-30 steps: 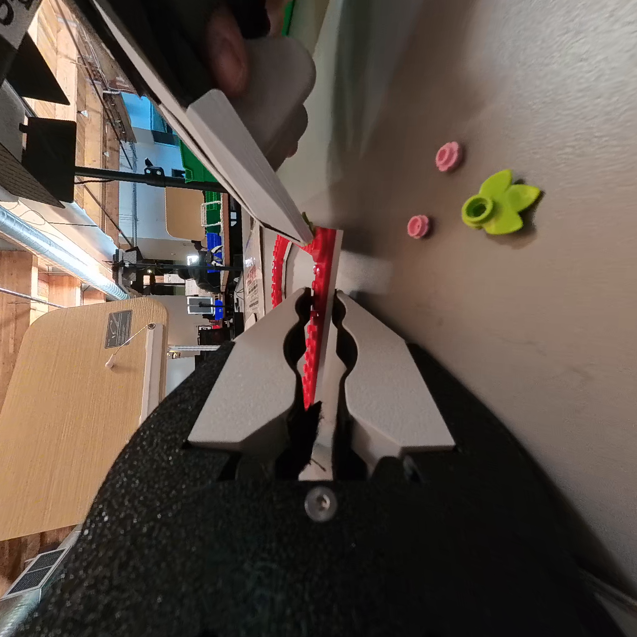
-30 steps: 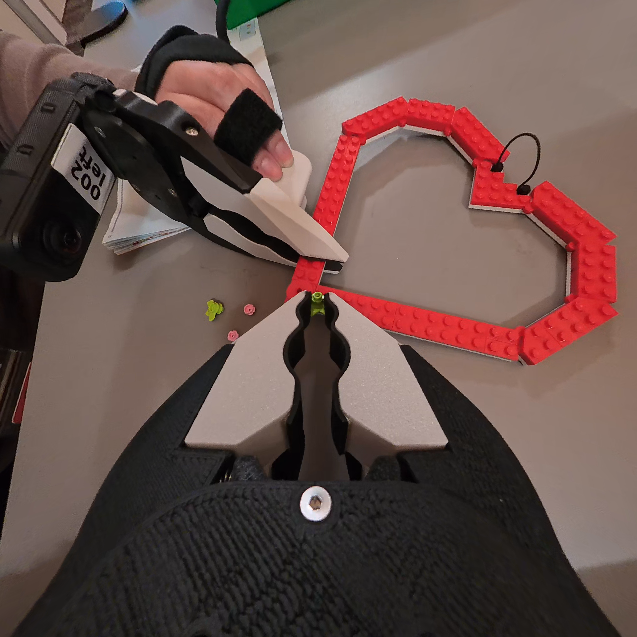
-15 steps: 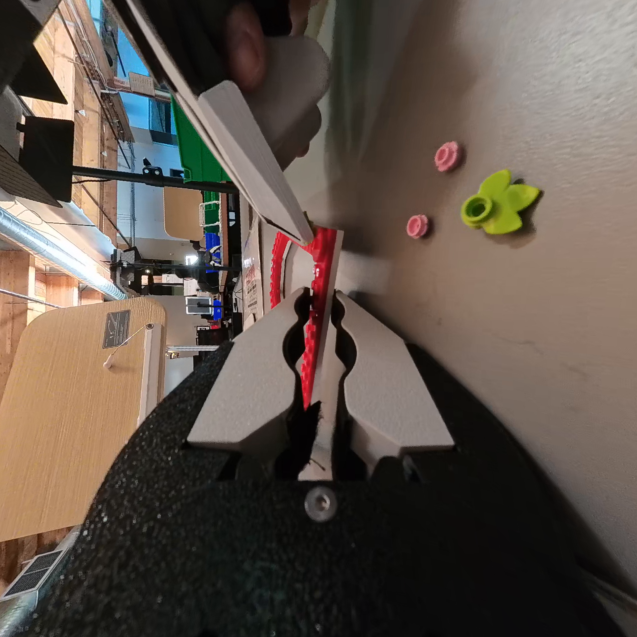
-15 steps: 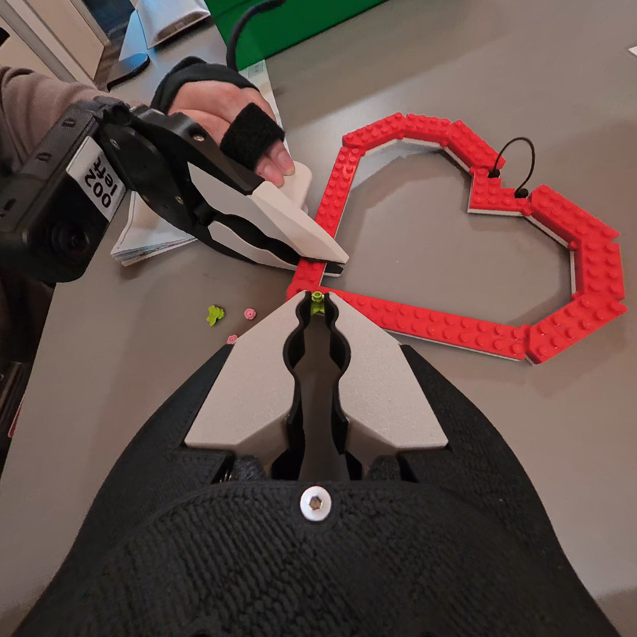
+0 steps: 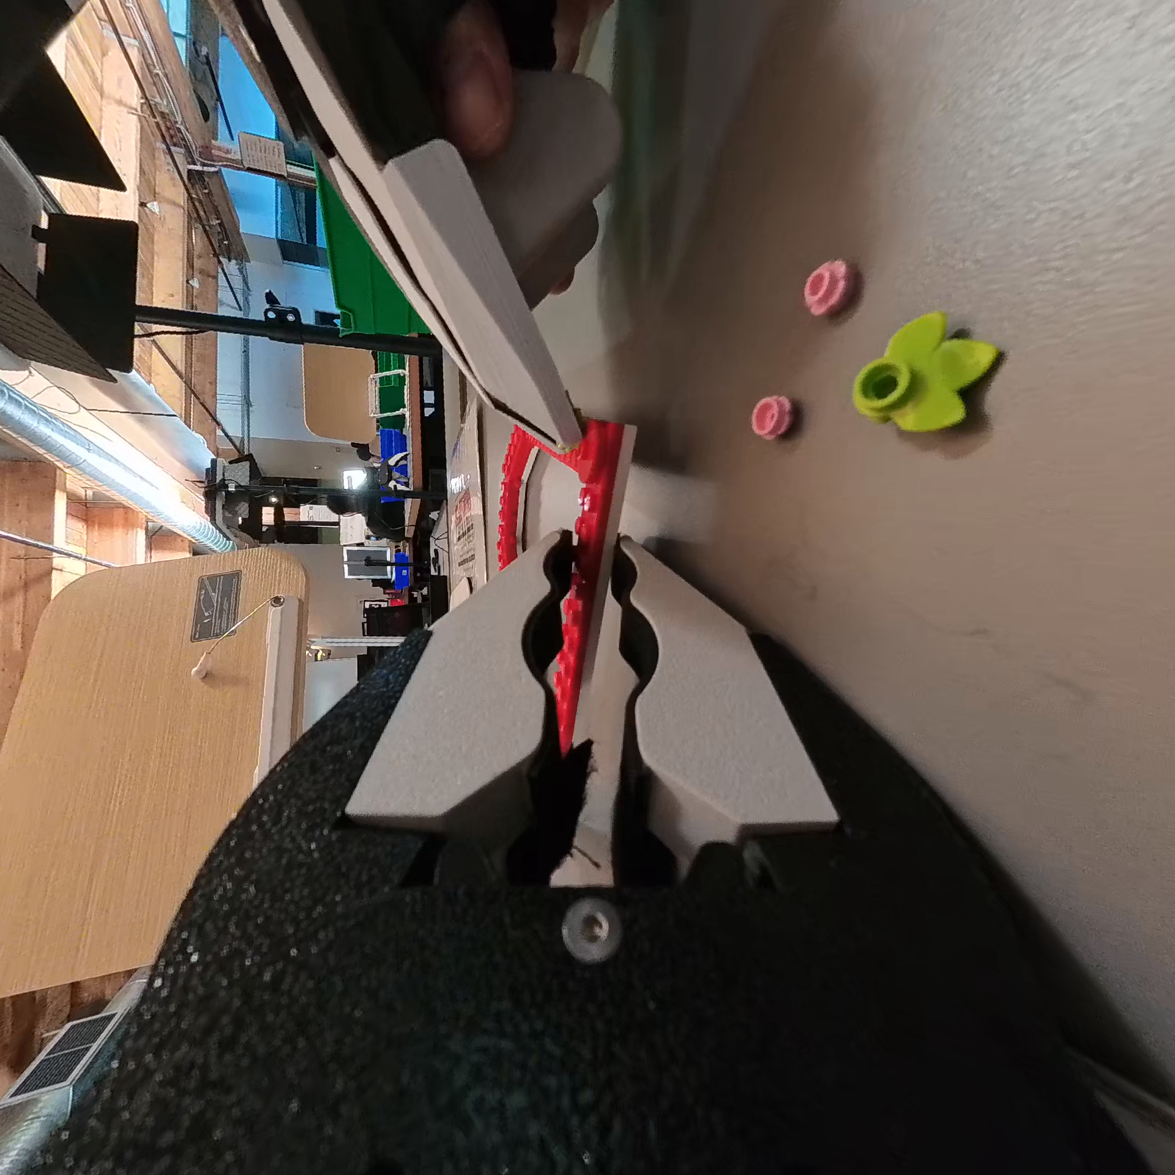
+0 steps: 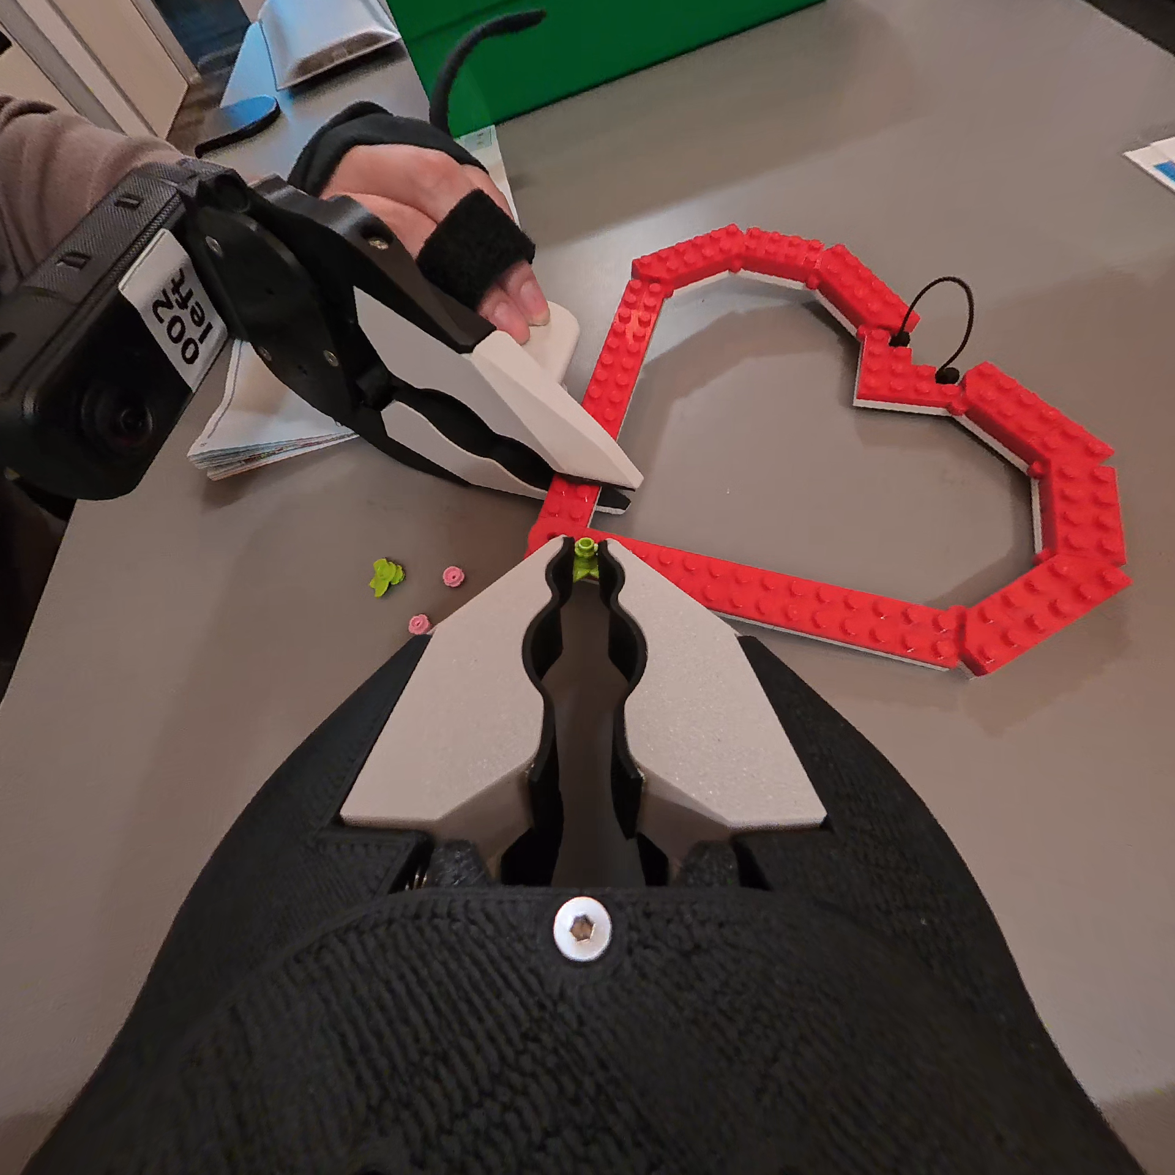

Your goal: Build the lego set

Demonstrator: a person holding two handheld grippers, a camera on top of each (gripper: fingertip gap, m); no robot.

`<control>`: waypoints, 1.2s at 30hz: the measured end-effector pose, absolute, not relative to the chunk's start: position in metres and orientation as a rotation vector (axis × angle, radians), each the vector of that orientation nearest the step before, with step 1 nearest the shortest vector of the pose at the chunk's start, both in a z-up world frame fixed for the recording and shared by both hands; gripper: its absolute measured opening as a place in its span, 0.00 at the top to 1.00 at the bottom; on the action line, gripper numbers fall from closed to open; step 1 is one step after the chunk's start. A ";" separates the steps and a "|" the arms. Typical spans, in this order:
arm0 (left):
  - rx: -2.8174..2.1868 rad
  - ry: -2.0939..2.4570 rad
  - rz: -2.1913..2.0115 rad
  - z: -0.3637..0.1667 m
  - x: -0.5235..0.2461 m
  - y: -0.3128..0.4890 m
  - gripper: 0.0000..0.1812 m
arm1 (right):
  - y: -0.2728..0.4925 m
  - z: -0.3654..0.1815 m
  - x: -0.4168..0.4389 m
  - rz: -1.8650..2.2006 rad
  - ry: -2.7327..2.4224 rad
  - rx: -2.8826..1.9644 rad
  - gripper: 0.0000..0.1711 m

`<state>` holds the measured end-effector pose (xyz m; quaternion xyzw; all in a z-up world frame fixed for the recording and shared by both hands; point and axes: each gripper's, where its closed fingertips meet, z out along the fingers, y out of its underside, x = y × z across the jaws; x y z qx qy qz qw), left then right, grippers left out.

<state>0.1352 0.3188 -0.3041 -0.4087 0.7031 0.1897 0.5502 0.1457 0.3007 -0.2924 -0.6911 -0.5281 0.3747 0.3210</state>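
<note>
A red heart-shaped lego frame [image 6: 795, 610] with a white underlayer lies on the grey table. My left gripper [image 5: 591, 540] is shut on the frame's edge near its pointed tip; it also shows in the right wrist view [image 6: 597, 477], clamped on the frame. My right gripper [image 6: 585, 547] is shut on a small lime green leaf piece [image 6: 584, 559] and holds it at the frame's tip. In the left wrist view the right gripper's fingertips [image 5: 563, 426] touch the red frame [image 5: 597, 483]. A black loop [image 6: 941, 318] sits at the heart's notch.
On the table left of the tip lie a second lime leaf piece [image 6: 384, 575] [image 5: 915, 388] and two pink round flower pieces [image 6: 453, 576] [image 6: 418, 624]. A booklet [image 6: 267, 439] lies under the left hand. A green box [image 6: 572, 57] stands at the back. My left and right fingertips are right by each other.
The right wrist camera has tilted and drawn back a little, so more of the table's far side shows. The leaf piece stays at the frame's tip. The left gripper holds still.
</note>
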 end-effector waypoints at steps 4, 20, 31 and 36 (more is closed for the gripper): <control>-0.965 1.665 0.447 -0.304 0.135 0.318 0.95 | 0.300 -0.292 0.146 1.000 -1.381 -1.815 0.97; -0.962 1.664 0.448 -0.304 0.136 0.318 0.95 | 0.298 -0.289 0.146 1.010 -1.390 -1.790 0.94; -0.962 1.664 0.448 -0.304 0.136 0.318 0.95 | 0.298 -0.289 0.147 0.999 -1.392 -1.781 0.91; -0.962 1.664 0.448 -0.304 0.136 0.318 0.95 | 0.297 -0.289 0.147 0.990 -1.396 -1.774 0.90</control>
